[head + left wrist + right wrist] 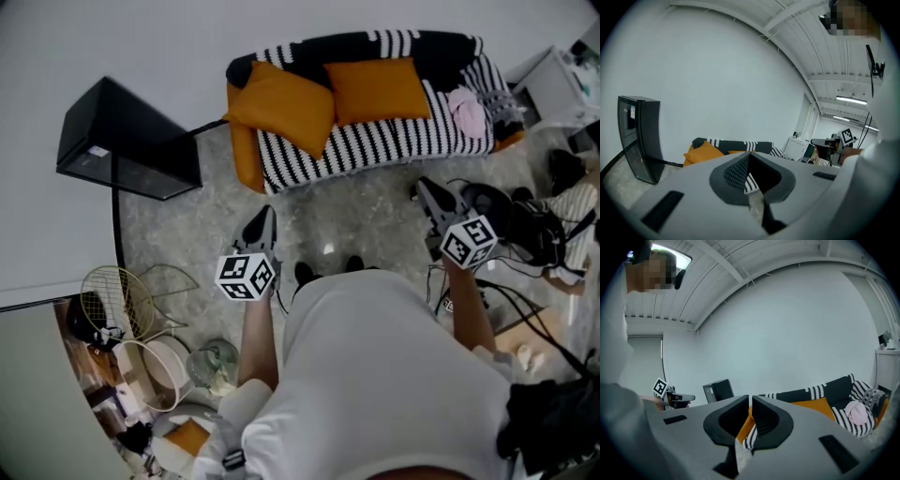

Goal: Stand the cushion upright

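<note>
Two orange cushions lie on a black-and-white striped sofa [375,141]. The left cushion [281,105] slumps at an angle by the orange armrest. The right cushion [377,89] leans against the backrest. Both grippers hover over the grey carpet in front of the sofa, well short of it. My left gripper [262,223] points at the sofa's left end, jaws shut and empty. My right gripper [424,192] points toward the sofa's right half, also shut on nothing. The left gripper view shows the left gripper [749,159] shut, with the left cushion [704,152] beyond. In the right gripper view the right gripper [750,401] has only a thin slit between its pads.
A black box [127,139] stands left of the sofa. A pink cloth [466,111] lies at the sofa's right end. Cables and dark gear [525,225] clutter the floor on the right; rackets and baskets [117,300] sit at the lower left. A white cabinet [553,84] stands far right.
</note>
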Available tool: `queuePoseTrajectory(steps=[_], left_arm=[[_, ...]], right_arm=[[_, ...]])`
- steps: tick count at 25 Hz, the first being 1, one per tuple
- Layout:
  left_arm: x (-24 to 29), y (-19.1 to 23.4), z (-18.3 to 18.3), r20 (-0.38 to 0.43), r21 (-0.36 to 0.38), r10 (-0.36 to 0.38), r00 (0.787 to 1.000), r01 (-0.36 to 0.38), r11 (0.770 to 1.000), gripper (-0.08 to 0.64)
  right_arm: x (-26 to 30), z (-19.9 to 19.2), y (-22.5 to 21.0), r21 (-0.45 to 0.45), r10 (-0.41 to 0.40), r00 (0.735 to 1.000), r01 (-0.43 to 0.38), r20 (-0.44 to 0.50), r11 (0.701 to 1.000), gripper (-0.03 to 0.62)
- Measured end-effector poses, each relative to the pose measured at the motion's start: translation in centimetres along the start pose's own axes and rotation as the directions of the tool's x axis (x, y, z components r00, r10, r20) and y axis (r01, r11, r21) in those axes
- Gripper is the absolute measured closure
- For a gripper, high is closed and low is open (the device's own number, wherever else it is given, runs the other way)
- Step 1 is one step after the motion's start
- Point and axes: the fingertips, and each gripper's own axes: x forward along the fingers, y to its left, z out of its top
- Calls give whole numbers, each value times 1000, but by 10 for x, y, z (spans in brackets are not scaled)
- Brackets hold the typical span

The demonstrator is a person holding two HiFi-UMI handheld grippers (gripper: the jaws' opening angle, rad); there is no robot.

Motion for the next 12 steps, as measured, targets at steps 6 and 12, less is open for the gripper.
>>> queuePoseTrajectory(steps=[6,12], left_arm=[[8,-14,-10,-2,-20,29,1000,-29,999,558],[18,-13,-10,-20,-24,29,999,-29,999,558]], right_arm=[[-2,-2,-20,-10,37,999,-38,-20,999,548],[6,-7,-25,21,54,998,-53,-31,998,548]])
